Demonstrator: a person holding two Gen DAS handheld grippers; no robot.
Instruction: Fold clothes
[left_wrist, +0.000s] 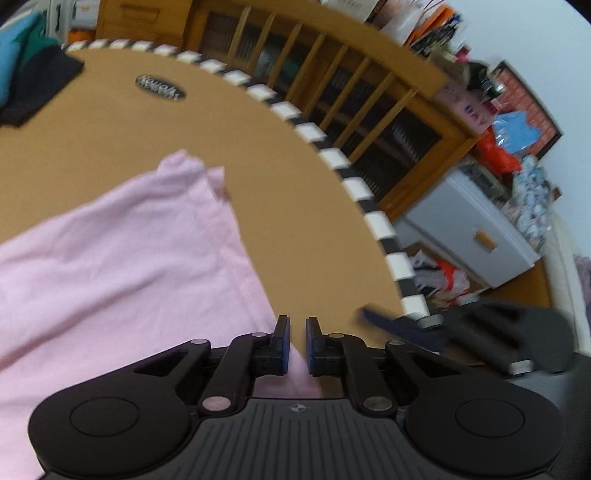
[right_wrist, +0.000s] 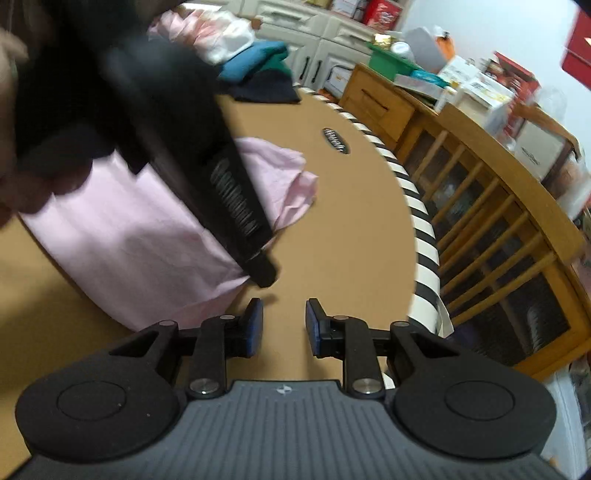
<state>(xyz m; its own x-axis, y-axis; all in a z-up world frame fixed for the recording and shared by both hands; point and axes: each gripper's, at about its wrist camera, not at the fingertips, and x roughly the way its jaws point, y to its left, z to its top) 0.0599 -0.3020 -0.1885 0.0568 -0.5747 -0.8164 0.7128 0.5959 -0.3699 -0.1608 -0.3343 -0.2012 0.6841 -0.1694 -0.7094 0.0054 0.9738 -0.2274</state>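
Bare table (right_wrist: 343, 236) lies right of the pink garment (right_wrist: 147, 236); dark clothes (right_wrist: 266, 88) crowd the far corner.

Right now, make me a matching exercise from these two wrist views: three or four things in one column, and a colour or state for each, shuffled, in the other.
Things:
1. garment
2. table edge band
3. left gripper
4. right gripper

States:
A. open over bare brown table
B. pale pink, spread out
C. black and white stripes
D. fingers nearly closed at the pink hem

Pairs: 1-B, 2-C, 3-D, 4-A
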